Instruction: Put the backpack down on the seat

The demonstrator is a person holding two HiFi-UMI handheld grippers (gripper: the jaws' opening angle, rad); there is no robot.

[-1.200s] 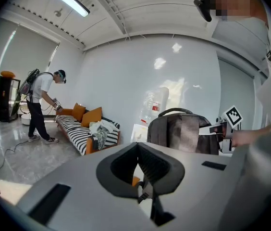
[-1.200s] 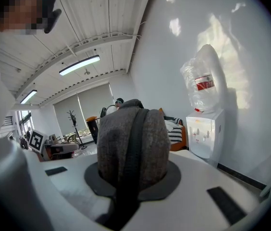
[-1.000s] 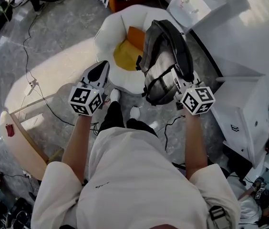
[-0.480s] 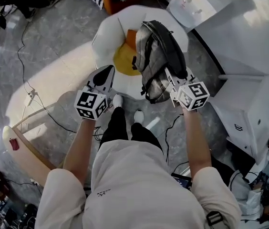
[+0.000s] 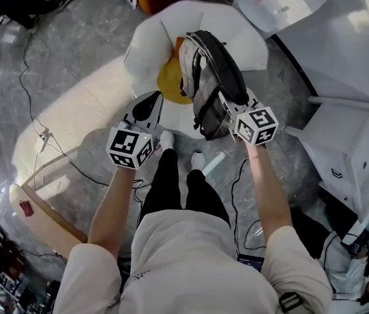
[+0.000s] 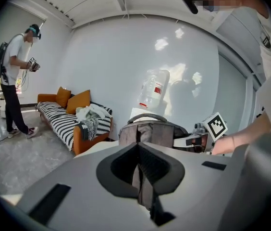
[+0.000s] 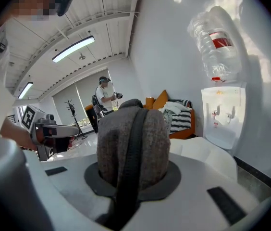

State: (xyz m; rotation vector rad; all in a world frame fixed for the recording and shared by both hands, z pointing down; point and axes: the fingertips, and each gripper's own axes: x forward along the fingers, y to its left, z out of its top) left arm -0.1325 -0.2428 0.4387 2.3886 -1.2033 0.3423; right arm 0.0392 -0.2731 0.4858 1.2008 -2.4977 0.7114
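Note:
A grey backpack point(image 5: 212, 77) hangs upright over the front of a white round seat point(image 5: 144, 44) with a yellow cushion point(image 5: 169, 82) on it. My right gripper point(image 5: 228, 104) is shut on the backpack's dark strap and fabric; in the right gripper view the backpack point(image 7: 133, 138) bulges up out of the jaws. My left gripper point(image 5: 149, 102) is to the left of the backpack, apart from it, over the seat's front rim, with its jaws together and nothing in them. In the left gripper view the backpack point(image 6: 147, 131) shows straight ahead.
A white water dispenser point(image 7: 219, 114) stands beyond the seat to the right. A white cabinet point(image 5: 358, 142) is on the right. Cables point(image 5: 47, 126) run over the floor on the left. A striped sofa point(image 6: 73, 124) and another person point(image 6: 13, 81) are further off.
Both grippers and the backpack have moved forward, closer over the seat. The right gripper's grip on the backpack is unchanged; the left gripper has stayed beside it.

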